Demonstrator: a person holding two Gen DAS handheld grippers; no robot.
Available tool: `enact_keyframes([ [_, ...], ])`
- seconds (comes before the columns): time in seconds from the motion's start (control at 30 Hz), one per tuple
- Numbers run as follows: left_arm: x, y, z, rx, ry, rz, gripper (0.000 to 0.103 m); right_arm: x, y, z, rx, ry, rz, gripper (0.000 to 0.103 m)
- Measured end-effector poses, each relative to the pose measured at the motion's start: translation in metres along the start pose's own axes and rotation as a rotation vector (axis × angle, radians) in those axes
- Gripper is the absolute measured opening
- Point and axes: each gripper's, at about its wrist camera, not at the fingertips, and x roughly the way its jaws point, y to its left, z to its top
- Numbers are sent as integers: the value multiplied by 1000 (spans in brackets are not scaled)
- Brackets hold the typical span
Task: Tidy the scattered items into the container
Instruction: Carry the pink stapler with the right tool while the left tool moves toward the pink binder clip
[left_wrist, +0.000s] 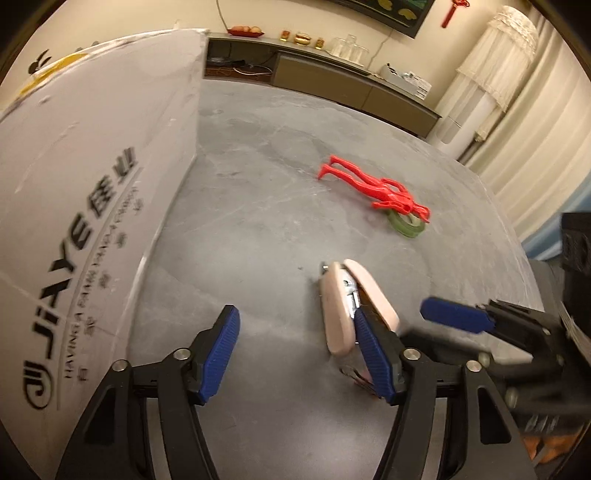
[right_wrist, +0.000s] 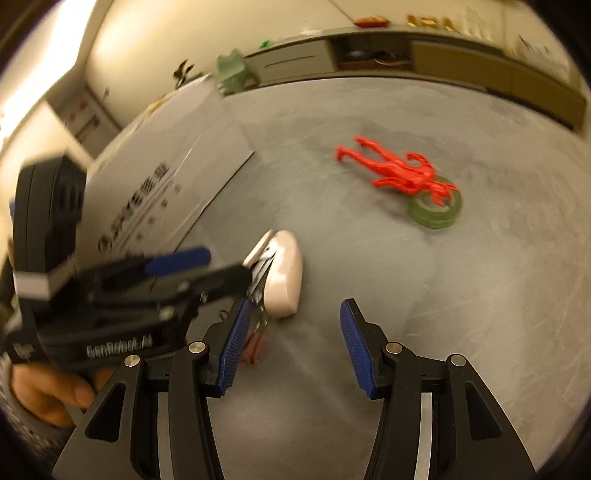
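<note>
Left gripper (left_wrist: 295, 354): fingers spread wide, nothing between them; its right finger (left_wrist: 373, 354) sits just beside or touching the stapler's rear end, cannot tell which.
Right gripper (right_wrist: 291, 343): fingers wide apart, empty; its left finger (right_wrist: 236, 343) is near the stapler's rear.
Stapler (left_wrist: 351, 306): pale pink, on the grey table (left_wrist: 258, 184), at about 1 o'clock from the left gripper and 11 o'clock from the right gripper. It appears to lie on its side with the two pink halves slightly parted and metal showing between; the rear is hidden behind the fingers.
Stapler handling: likely rigid, moderately heavy for its size, with smooth rounded shells that may slip. Best hold looks like across both pink halves at mid-length, squeezing them together; a hold on one half could let the hinge swing.
Red figure (left_wrist: 373, 184): thin plastic, flat at 1 o'clock, far side of the table, its head end resting on the tape roll (left_wrist: 404, 223). Probably very light, limbs bendy; the torso is the safest hold.
Tape roll handling: green ring, light, stiff; pinch through the rim.
Box (left_wrist: 92, 184): white, printed lettering, at 10 o'clock; its opening is not visible.
</note>
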Motion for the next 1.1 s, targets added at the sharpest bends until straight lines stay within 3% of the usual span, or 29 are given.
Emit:
enact_keyframes([
  [0.07, -2, 4, 0, -7, -3, 12, 68, 4, 6, -2, -35, 14, -18, 54],
  [0.27, -5, 8, -1, 8, -13, 33, 69, 10, -5, -4, -75, 48, -182, 48],
  [0.33, -4, 10, 0, 3, -13, 30, 70, 4, -13, -3, -43, 29, -158, 48],
  [0.47, -3, 15, 3, -11, -17, 37, 73, -5, -13, -1, 30, -17, 12, 48],
  [0.53, -2, 17, 5, -14, -24, 44, 76, -2, -11, -1, 47, -23, 47, 48],
  [0.77, 3, 20, 10, -56, -19, 24, 76, 18, -10, 0, 23, -19, 31, 48],
  [0.87, 5, 16, 11, -61, -24, -18, 73, 24, -11, 9, 18, -34, 32, 48],
  [0.9, 6, 14, 12, -54, -22, -21, 73, 27, -10, 11, 9, -35, 38, 44],
  [0.93, 7, 13, 12, -49, -18, -27, 67, 29, -7, 12, -7, -36, 42, 31],
  [1.0, 7, 13, 13, -58, -11, -59, 66, 32, -2, 13, -31, -32, 38, 22],
  [1.1, 11, 9, 15, -61, 29, -183, 66, 30, 1, 14, -60, -26, -5, 20],
])
